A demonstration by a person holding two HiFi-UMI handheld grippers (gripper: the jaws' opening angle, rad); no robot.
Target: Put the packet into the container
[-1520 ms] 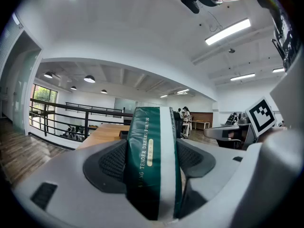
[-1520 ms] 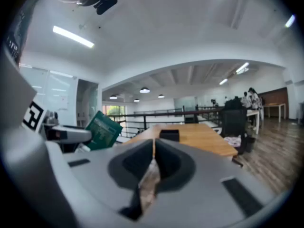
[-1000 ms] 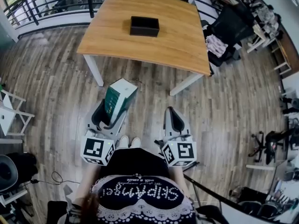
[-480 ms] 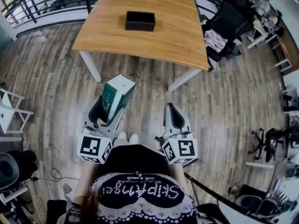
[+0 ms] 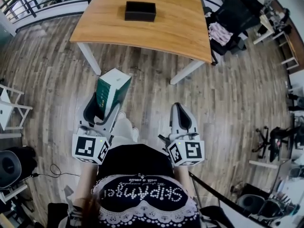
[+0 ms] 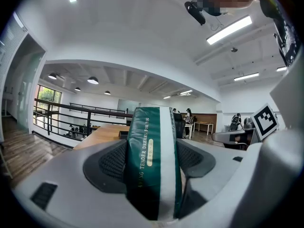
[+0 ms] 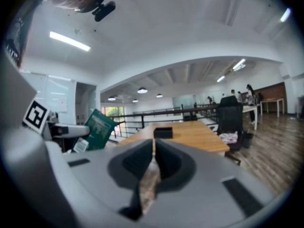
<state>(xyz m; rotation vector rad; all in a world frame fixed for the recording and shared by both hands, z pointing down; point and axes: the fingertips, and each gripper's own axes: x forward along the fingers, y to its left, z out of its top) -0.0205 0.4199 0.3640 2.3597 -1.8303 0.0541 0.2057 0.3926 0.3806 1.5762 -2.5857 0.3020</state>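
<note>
Left claw (image 5: 103, 110) pinches the green packet (image 5: 113, 85) upright, well short of the counter (image 5: 180, 27). Black container (image 5: 140, 11) sits on the counter's far half. Right claw (image 5: 179, 108) is pressed together, empty.

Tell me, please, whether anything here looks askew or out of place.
Nothing stands out: the green packet is clamped in the left gripper, the black container stands on the table, and the right gripper is shut, empty.
</note>
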